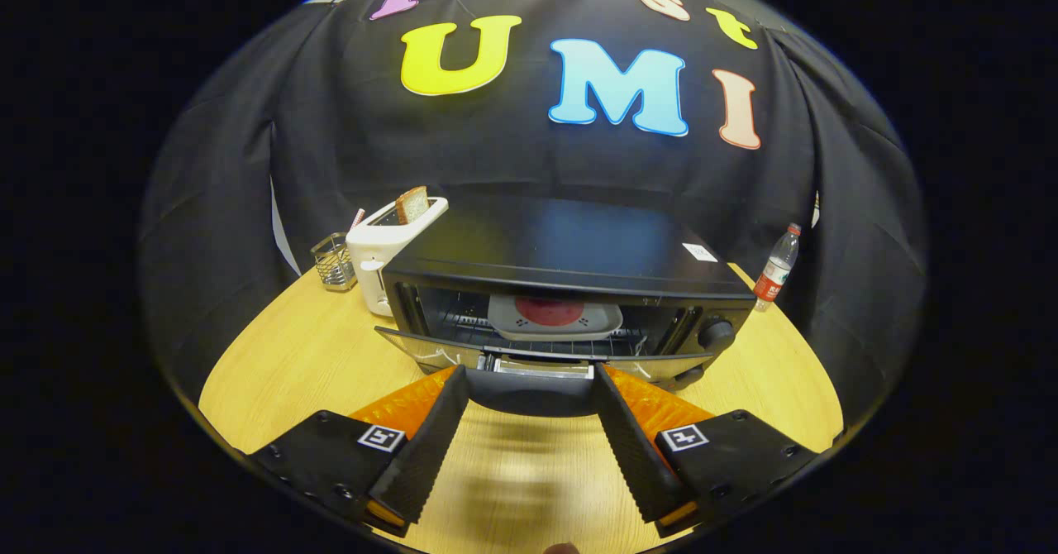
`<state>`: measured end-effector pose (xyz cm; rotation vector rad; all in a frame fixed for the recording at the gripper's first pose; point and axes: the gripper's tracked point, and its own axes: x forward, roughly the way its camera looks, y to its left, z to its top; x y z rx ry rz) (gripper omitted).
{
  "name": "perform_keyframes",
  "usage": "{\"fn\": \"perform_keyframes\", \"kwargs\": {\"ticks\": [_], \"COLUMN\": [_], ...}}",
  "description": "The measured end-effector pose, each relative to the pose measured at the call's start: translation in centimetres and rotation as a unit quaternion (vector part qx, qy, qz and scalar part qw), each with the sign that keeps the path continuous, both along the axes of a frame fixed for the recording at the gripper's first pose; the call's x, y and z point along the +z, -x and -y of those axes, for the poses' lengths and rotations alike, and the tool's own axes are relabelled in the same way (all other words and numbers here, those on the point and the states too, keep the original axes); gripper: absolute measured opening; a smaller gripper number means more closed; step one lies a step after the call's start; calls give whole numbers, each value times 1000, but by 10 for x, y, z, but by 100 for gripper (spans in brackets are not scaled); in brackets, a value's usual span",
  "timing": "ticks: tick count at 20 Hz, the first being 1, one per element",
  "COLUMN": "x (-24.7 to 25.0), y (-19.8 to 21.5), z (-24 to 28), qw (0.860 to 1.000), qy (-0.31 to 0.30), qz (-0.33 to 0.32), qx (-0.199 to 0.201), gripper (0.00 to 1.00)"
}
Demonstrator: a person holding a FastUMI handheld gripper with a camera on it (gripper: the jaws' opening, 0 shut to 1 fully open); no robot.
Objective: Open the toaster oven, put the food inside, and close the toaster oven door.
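Note:
A black toaster oven (570, 260) stands on the wooden table just ahead of my fingers. Its glass door (430, 349) hangs open, tilted down toward me. On the wire rack inside rests a grey plate with a round red piece of food (550, 312). My gripper (529, 376) is open, with its fingertips at the door's front edge, one on each side of the metal handle (543, 366). The fingers do not press on the handle.
A white pop-up toaster (382, 252) with a slice of bread stands left of the oven, with a small wire holder (333, 262) beside it. A water bottle (775, 268) stands to the oven's right. Bare wooden table (281, 355) lies on both sides.

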<state>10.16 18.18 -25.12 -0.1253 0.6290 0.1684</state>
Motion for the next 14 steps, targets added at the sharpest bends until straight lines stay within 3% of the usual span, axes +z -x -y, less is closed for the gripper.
{"fn": "perform_keyframes", "kwargs": {"ticks": [6,14], "x": [30,115], "y": [-3,31], "z": [11,56], "qw": [998,988], "qy": [-33,-50], "qz": [54,148], "qx": [-12,-7], "gripper": [96,96]}}
